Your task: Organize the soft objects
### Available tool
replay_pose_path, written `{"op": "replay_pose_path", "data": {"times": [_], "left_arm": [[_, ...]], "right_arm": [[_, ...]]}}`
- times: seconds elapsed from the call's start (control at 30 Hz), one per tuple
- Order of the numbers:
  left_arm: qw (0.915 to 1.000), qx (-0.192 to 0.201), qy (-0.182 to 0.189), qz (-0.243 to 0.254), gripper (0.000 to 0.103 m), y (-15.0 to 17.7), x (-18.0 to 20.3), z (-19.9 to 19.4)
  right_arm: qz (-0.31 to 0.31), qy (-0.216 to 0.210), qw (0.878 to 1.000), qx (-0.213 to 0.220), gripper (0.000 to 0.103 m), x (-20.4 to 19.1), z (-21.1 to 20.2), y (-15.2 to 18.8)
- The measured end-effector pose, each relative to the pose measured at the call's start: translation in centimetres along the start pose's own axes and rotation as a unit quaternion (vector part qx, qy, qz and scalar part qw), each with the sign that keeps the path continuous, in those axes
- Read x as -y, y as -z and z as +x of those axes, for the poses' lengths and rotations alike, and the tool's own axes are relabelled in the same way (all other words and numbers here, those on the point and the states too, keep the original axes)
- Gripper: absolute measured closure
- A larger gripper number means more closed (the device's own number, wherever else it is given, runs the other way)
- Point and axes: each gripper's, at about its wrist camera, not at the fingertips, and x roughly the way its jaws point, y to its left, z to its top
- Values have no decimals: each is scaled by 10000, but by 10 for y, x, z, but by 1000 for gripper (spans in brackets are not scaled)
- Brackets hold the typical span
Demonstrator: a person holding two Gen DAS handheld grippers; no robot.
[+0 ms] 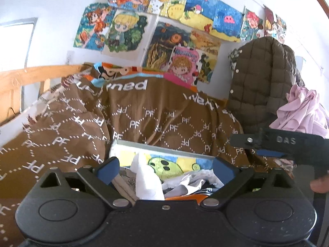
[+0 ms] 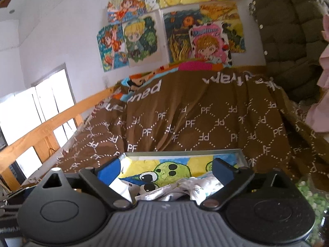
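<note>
Both tongs, left (image 1: 165,169) and right (image 2: 165,169), gape empty above the box (image 2: 185,151) of cloths (image 2: 185,187). Seemingly between picks; next, choose a cloth.

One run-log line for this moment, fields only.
left tongs: open, empty | right tongs: open, empty | box: holds crumpled white fabric | brown blanket: draped behind box
</note>
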Motion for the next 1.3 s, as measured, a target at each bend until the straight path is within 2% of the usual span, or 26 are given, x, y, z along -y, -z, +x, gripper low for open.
{"op": "replay_pose_path", "data": {"times": [0.1,0.43,0.83,1.3], "left_arm": [[9998,159,-75,23,1,-4,5,-15],[9984,463,-219,227,1,-8,31,-57],[9975,552,-422,112,1,-2,41,-89],[9965,579,-538,258,1,20,67,-116]], "right_arm": [[35,-4,9999,129,3,3,-21,5],[-71,108,9989,460,0,2,-74,12],[-431,255,9954,814,0,-12,-126,25],[-364,469,9938,936,0,-7,-156,57]]}}
